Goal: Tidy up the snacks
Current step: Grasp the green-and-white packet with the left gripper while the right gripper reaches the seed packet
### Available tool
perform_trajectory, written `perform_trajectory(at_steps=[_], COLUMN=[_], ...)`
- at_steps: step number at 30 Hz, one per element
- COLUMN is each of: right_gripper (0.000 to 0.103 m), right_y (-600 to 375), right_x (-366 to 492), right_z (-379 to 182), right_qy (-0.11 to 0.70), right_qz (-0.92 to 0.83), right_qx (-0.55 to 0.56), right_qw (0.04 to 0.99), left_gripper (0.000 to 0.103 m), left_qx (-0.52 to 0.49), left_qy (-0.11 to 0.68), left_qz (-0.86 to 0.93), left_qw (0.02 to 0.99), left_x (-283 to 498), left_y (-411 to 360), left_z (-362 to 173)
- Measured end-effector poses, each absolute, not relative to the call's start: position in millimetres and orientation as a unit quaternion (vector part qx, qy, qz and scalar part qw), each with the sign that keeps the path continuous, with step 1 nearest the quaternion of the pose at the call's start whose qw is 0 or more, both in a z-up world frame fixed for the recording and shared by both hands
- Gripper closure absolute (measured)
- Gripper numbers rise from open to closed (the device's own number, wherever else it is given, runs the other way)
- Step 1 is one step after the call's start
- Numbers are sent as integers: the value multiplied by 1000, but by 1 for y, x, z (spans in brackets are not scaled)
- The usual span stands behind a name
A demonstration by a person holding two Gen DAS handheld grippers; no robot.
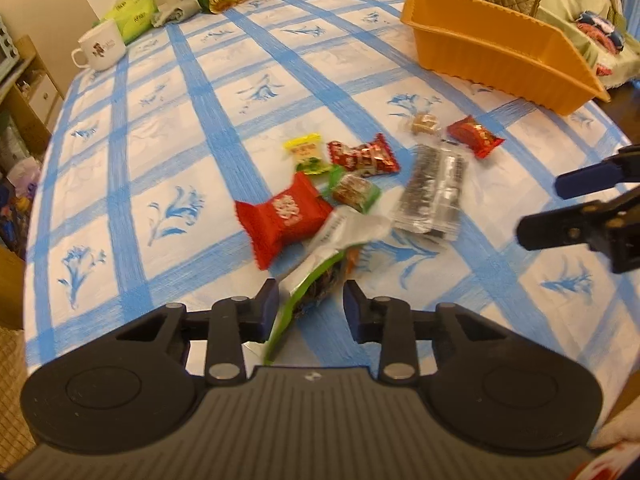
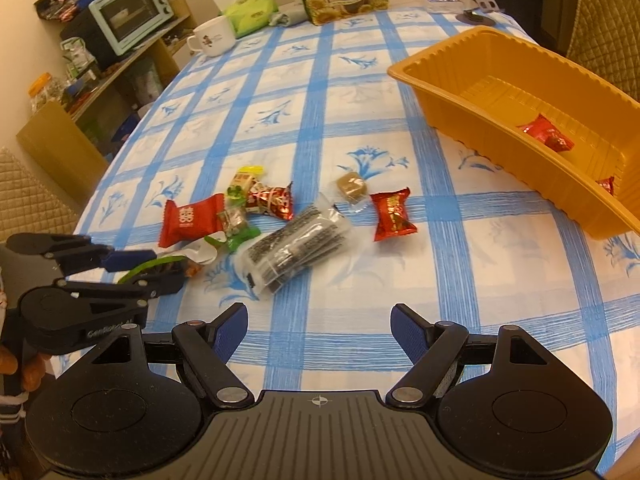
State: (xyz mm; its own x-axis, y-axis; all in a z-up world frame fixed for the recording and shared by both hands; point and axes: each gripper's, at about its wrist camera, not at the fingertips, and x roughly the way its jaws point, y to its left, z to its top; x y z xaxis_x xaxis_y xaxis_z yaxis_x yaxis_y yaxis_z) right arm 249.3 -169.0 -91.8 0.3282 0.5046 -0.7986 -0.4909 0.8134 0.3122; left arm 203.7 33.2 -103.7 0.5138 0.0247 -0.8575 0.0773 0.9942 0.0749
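Left gripper point(image 1: 310, 304) open astride green pack point(image 1: 316, 280) | right gripper point(image 2: 318, 334) open, empty | risk: thin pack slipping, nudging red candy point(image 1: 282, 220) ahead | tray point(image 2: 448, 92) far ahead-right

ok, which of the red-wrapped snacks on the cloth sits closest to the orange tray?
The small red candy lying alone on the right of the pile, beside the brown wrapped sweet. The other two red packs sit further left, away from the orange tray.

A home dining room. A table wears a blue-and-white checked cloth point(image 2: 320, 80). On it sit a mug point(image 2: 212, 40) and a tissue pack point(image 2: 250, 8). Beside it, cluttered shelves hold a mint toaster oven point(image 2: 132, 12); quilted chairs point(image 2: 608, 24) stand around.
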Motion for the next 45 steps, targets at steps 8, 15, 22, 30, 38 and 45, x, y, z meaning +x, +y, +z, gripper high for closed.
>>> perform_trajectory(at_steps=[8, 15, 22, 30, 38, 45], right_gripper=[25, 25, 25, 25, 25, 25], right_y=[-174, -176, -181, -176, -164, -150], right_x=[256, 257, 257, 258, 258, 261], right_z=[-95, -95, -96, -96, -94, -95], right_qy=[498, 499, 500, 498, 490, 485], right_qz=[295, 293, 286, 291, 305, 319], right_qx=[16, 17, 22, 32, 28, 30], right_qw=[815, 815, 817, 816, 816, 814], left_gripper=[71, 71, 72, 78, 78, 79], left_qx=[35, 65, 73, 48, -37, -42], left_qy=[485, 491, 494, 499, 516, 500], left_qz=[-36, -40, -43, -46, -16, -8], left_qw=[873, 868, 865, 864, 855, 865], left_x=[205, 219, 224, 218, 202, 200], left_y=[23, 25, 23, 24, 46, 44], left_z=[-94, -103, -110, -110, -108, -103])
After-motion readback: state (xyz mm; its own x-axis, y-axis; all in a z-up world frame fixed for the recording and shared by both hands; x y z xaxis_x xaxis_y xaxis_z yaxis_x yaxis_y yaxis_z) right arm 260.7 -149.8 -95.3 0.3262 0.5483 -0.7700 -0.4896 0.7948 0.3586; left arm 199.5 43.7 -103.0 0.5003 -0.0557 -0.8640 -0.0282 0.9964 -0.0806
